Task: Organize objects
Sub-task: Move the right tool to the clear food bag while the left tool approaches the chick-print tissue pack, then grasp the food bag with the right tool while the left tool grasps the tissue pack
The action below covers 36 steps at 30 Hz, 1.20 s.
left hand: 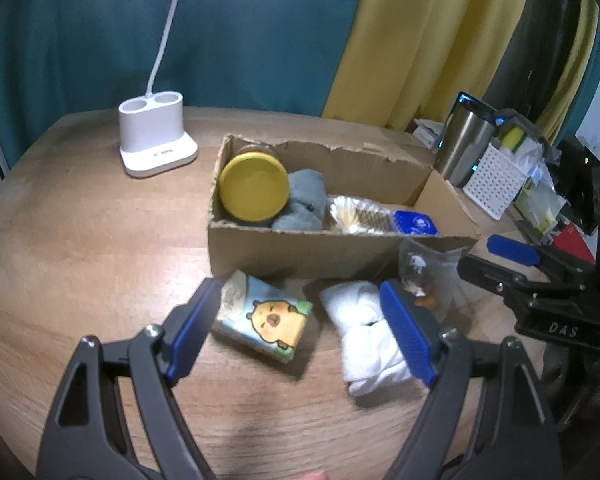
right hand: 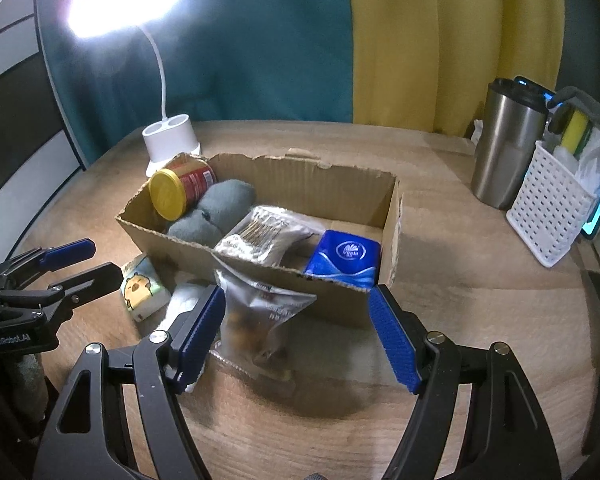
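My left gripper and right gripper both gape wide, holding nothing. The clear snack bag is blurred, its contents unreadable; the box hides its top edge.

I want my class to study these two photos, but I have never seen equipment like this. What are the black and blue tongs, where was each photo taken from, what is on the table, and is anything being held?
No robot here: a person holds hand-operated tongs in each hand, each carrying a wide-angle camera looking along its fingers.

One photo looks out from the left tongs, the other from the right tongs. Both are open and hold nothing.

On the wooden table stands a cardboard box containing a yellow-lidded jar, grey cloth, a bag of cotton swabs and a blue tissue pack.

Outside the box, in front, lie a cartoon tissue pack, a white cloth and a clear snack bag.
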Available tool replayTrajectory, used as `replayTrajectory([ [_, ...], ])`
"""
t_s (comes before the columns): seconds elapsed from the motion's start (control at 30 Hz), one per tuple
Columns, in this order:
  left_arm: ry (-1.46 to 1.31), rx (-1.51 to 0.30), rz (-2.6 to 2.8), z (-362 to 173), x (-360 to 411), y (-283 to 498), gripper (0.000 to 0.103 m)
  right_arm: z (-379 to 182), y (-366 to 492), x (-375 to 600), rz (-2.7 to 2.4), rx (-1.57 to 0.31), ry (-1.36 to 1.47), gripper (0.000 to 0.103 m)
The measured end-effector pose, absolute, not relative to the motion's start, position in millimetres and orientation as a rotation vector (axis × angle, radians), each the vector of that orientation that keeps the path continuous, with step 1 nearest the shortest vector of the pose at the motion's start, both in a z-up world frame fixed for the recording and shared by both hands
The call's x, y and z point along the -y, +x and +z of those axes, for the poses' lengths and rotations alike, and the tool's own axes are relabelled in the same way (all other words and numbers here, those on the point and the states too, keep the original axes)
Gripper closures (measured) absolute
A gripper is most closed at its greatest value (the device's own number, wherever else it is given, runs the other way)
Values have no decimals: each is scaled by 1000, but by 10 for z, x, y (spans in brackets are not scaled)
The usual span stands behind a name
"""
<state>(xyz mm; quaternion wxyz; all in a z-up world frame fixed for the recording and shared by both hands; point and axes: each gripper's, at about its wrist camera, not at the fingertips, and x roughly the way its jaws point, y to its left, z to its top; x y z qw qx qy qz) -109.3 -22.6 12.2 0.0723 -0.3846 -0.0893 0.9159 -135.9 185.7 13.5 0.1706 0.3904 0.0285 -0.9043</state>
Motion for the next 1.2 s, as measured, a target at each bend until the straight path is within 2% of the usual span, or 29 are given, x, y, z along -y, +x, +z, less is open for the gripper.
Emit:
replayTrajectory([
  [0.47,-1239,224,2733,-122,309,-1159,20,-31,-1381,-1749,-2542,-65,1151,26],
  [1.2,-1316,45,2696,-422,327,-1333,20,-221,-1520,-1569,-2502,-68,1232,26],
])
